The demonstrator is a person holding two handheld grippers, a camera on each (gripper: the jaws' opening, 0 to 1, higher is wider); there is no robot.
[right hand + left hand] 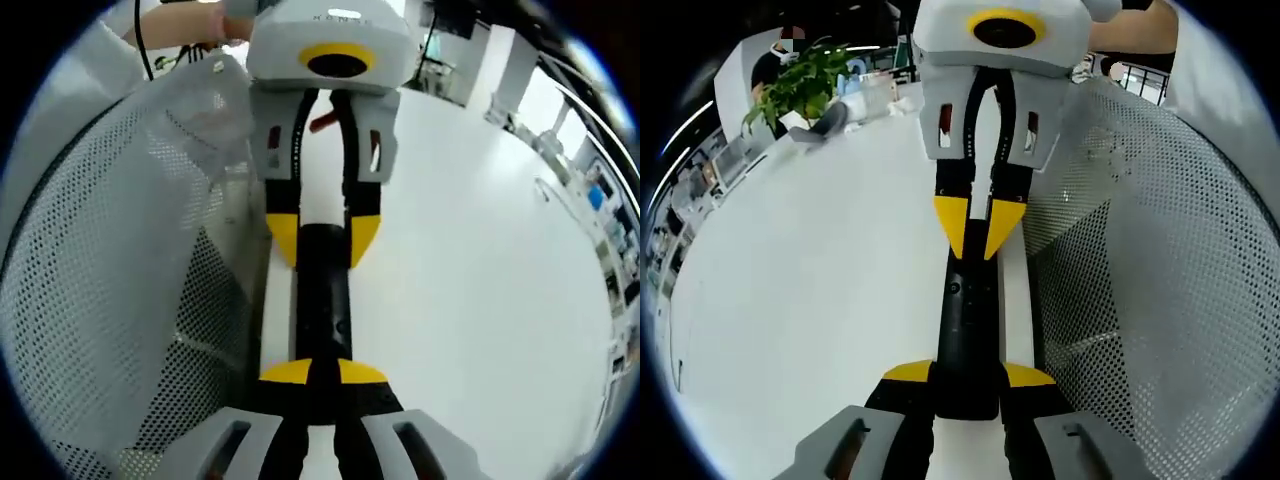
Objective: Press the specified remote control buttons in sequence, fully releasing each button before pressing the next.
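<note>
A long black remote control (965,330) lies lengthwise over the white table, and in the right gripper view the remote control (320,290) runs up the middle. My left gripper (967,375) is shut on its near end, one yellow tip on each side, and appears at the top as the left gripper (322,235). Opposite it, my right gripper (977,235) comes down with its yellow tips almost together on the remote's far end. In its own view the right gripper (322,372) is shut, its tips resting on top of the remote. The buttons under the tips are hidden.
A white perforated mesh basket (1140,300) stands right beside the remote, seen as the mesh basket (110,280) on the other side. A potted plant (800,85) and a seated person are at the table's far end. The white table (820,280) spreads wide.
</note>
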